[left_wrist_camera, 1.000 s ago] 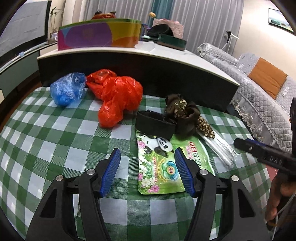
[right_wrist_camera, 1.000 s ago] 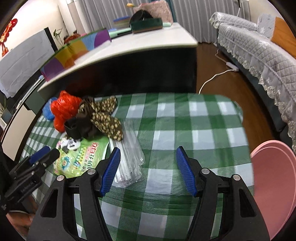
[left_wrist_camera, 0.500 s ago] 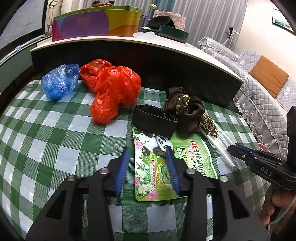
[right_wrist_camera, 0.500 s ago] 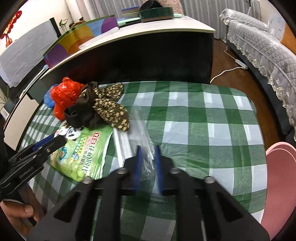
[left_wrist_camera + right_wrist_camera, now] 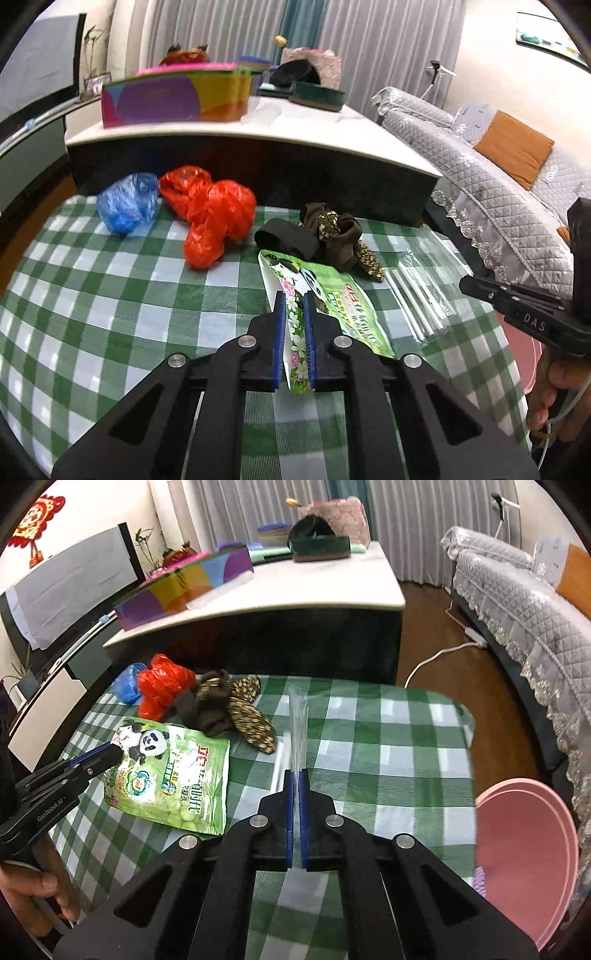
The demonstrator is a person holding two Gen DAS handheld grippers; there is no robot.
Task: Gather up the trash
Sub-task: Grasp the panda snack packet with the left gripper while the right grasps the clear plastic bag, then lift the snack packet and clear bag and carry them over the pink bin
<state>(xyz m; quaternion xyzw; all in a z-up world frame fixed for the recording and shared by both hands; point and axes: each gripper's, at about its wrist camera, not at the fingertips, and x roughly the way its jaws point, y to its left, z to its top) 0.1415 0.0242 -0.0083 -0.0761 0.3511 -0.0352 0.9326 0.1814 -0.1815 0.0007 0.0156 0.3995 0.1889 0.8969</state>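
My left gripper (image 5: 294, 302) is shut on the near edge of a green panda snack bag (image 5: 332, 295), lifting that edge off the green checked tablecloth (image 5: 110, 295). My right gripper (image 5: 295, 779) is shut on a clear plastic wrapper (image 5: 298, 723) that stands up thin between its pads. In the left wrist view the wrapper (image 5: 421, 291) lies right of the bag, with the right gripper (image 5: 476, 286) beside it. The snack bag also shows in the right wrist view (image 5: 173, 771), with the left gripper (image 5: 110, 755) at its left edge.
A red plastic bag (image 5: 214, 218), a blue plastic bag (image 5: 127, 203), a black band (image 5: 288, 236) and a brown patterned cloth (image 5: 340, 236) lie further back. A pink bin (image 5: 524, 856) stands off the table's right edge. A white counter (image 5: 258, 125) rises behind; a sofa (image 5: 517, 177) is at right.
Both grippers went from open to shut: the left closed on the snack bag's edge and raised it, the right closed on the clear wrapper and lifted it upright.
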